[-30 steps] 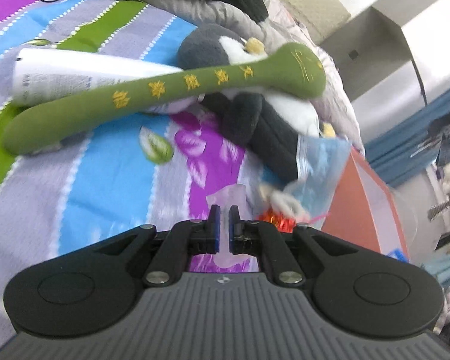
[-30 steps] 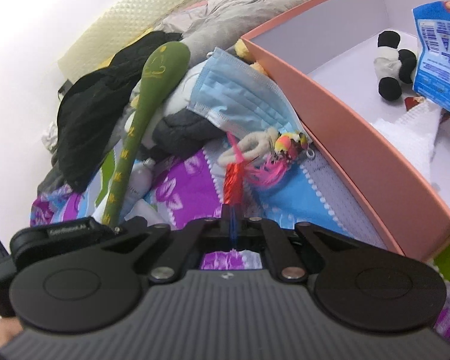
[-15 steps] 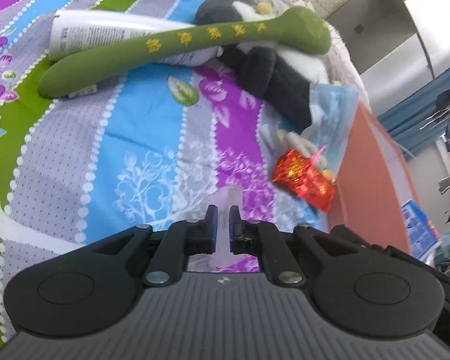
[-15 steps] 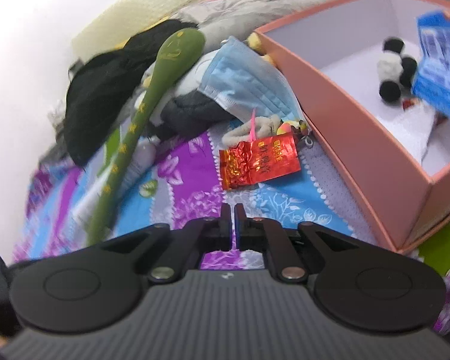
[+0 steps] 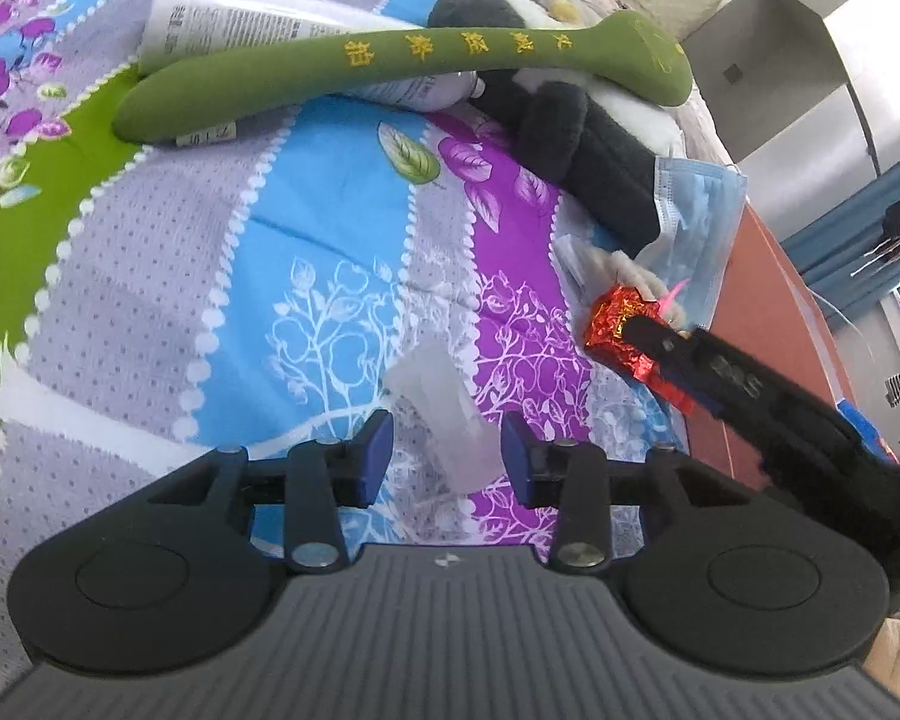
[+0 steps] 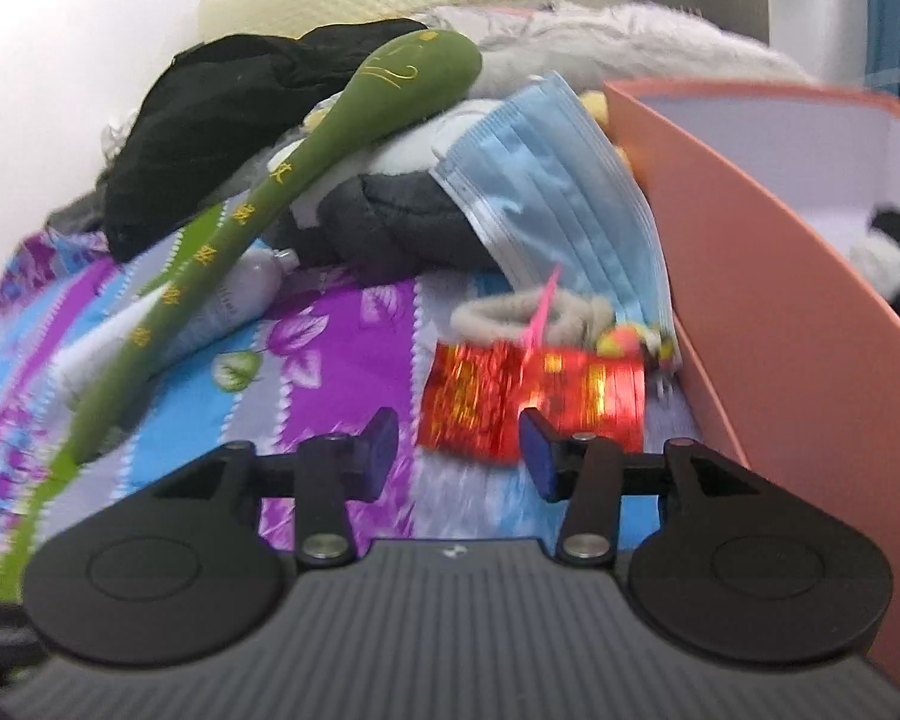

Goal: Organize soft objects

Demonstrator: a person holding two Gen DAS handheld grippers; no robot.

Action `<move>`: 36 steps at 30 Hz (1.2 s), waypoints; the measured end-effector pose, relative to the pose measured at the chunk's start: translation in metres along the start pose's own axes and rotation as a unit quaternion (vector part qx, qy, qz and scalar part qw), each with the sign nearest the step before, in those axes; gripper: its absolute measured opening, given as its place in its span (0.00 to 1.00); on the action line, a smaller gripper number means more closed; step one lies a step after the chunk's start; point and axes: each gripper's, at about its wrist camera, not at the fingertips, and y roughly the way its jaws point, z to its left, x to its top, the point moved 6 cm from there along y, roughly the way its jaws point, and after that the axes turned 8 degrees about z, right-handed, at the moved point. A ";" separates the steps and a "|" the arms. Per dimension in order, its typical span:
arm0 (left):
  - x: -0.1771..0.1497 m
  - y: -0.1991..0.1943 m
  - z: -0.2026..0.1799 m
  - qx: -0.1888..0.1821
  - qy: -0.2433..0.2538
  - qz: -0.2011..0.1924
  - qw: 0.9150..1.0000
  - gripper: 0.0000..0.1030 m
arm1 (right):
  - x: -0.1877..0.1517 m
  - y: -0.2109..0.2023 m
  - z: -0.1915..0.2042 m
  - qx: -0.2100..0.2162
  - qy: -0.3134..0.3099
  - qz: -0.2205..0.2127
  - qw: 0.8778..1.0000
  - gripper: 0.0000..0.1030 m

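My left gripper and right gripper have just spread, pinching nothing, to bracket the near clear packet and red foil packet.

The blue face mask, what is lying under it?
Under the blue face mask lie a dark grey plush toy and a beige fuzzy loop. Whatever is deeper under it is covered.
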 end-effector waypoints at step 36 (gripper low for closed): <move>-0.009 -0.001 -0.002 -0.025 -0.025 0.012 0.999 0.42 | 0.009 0.002 0.020 -0.022 -0.156 0.002 0.988 0.52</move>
